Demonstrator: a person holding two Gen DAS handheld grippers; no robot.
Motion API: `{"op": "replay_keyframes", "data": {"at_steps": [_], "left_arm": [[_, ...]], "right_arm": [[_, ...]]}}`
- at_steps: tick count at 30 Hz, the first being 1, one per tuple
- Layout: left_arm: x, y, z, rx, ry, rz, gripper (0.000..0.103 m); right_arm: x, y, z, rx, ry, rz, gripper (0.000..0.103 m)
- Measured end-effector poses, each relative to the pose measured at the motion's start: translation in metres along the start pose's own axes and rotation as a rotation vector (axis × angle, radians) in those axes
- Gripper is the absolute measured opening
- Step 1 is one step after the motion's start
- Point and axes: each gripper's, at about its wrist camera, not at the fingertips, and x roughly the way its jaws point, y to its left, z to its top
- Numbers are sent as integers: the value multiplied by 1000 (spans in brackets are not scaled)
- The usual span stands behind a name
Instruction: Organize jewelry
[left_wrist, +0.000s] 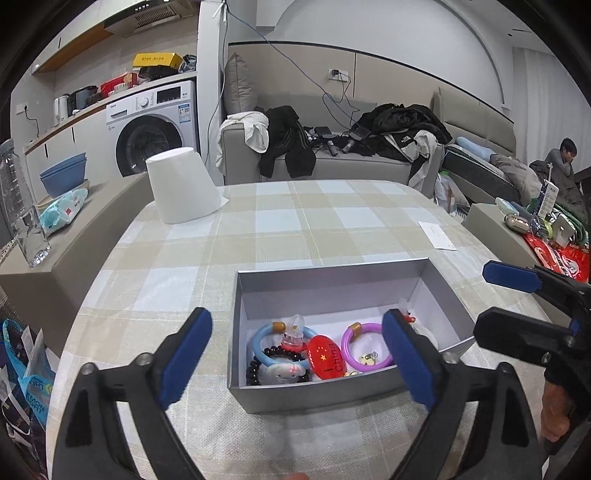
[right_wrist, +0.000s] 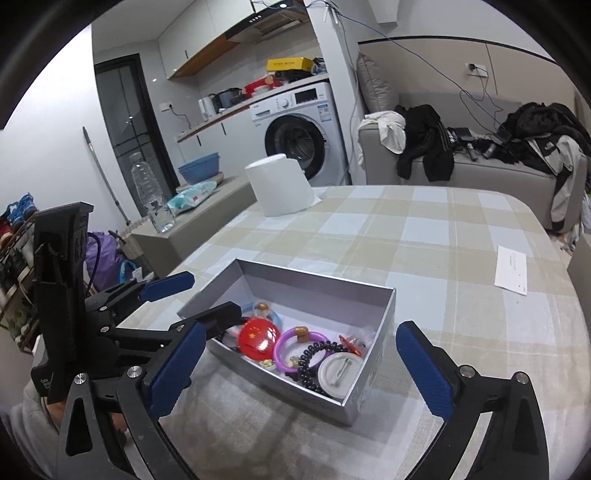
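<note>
You held both grippers above the near end of the checked tablecloth (left_wrist: 295, 221), one on each side of the grey open box (left_wrist: 332, 280). Your left gripper (left_wrist: 295, 354) had its jaws spread wide and held nothing; in its own view the right blue pad overlapped the box's right end, while the left pad sat outside the box over the cloth. Your right gripper (right_wrist: 299, 362) was equally wide open and empty, its pads flanking the box's near corner. The jewelry lay inside the box, crowded toward the near end: a blue bangle (left_wrist: 258, 339), a black bead bracelet (left_wrist: 255, 369), a red oval badge (left_wrist: 327, 356) marked "China", a purple bangle (left_wrist: 354, 345), a black coil hair tie (right_wrist: 314, 360) and a white round pin-back badge (right_wrist: 338, 374). The far half of the box floor was bare. An upturned white tub (left_wrist: 181, 184) stood at the table's far left corner, and a white card (left_wrist: 436, 234) lay at the right.
</note>
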Motion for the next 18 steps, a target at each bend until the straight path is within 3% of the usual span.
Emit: {"op": "replay_keyframes", "data": {"at_steps": [2, 11, 18], "left_arm": [[-7, 2, -1, 2, -26, -1, 102], [-23, 10, -18, 10, -66, 47, 102], [-27, 13, -39, -13, -81, 70, 102]], "right_arm": [[-6, -1, -1, -1, -15, -8, 103], [-26, -8, -19, 5, -64, -26, 103], [-29, 12, -35, -84, -91, -23, 103]]}}
